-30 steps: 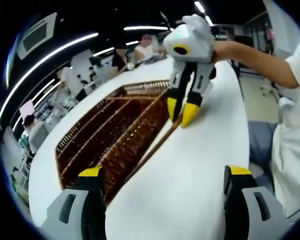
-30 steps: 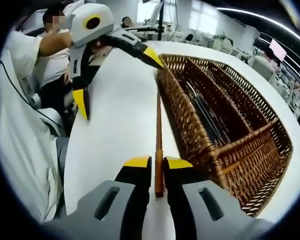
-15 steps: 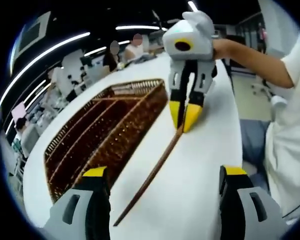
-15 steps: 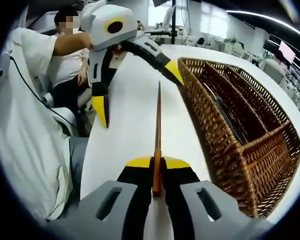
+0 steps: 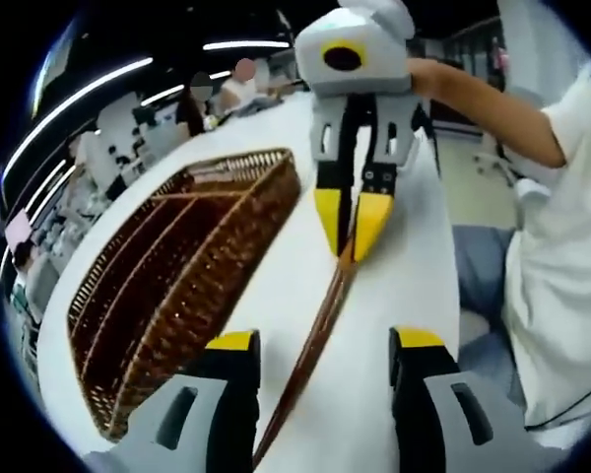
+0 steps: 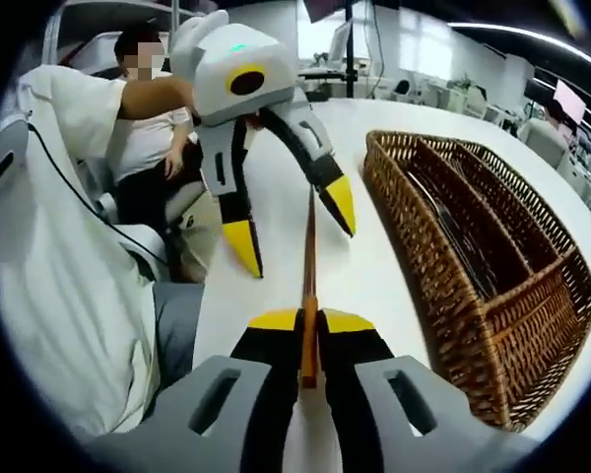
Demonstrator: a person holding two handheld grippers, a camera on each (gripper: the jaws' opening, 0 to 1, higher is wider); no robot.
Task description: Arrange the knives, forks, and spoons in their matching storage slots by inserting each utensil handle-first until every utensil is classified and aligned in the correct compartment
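Note:
A long thin brown wooden utensil (image 6: 309, 258) lies along the white table (image 6: 374, 246), beside the wicker basket (image 6: 492, 296). My right gripper (image 6: 309, 321) is shut on its near end. The same grip appears from the other side in the left gripper view, where the right gripper (image 5: 347, 232) pinches the utensil (image 5: 315, 340) between its yellow tips. My left gripper (image 5: 323, 340) is open, its jaws standing on either side of the utensil's other end without touching it. In the right gripper view, the left gripper (image 6: 294, 225) straddles the far tip.
The wicker basket (image 5: 177, 286) has long compartments; dark metal utensils (image 6: 463, 236) lie in one. A person in white clothes (image 5: 561, 246) sits at the table's edge and holds both grippers. Bare white table (image 5: 414, 217) lies between basket and person.
The left gripper has come in over the utensil's far end, its open jaws now on either side of it. The right gripper keeps its hold and has drawn the utensil away from the basket.

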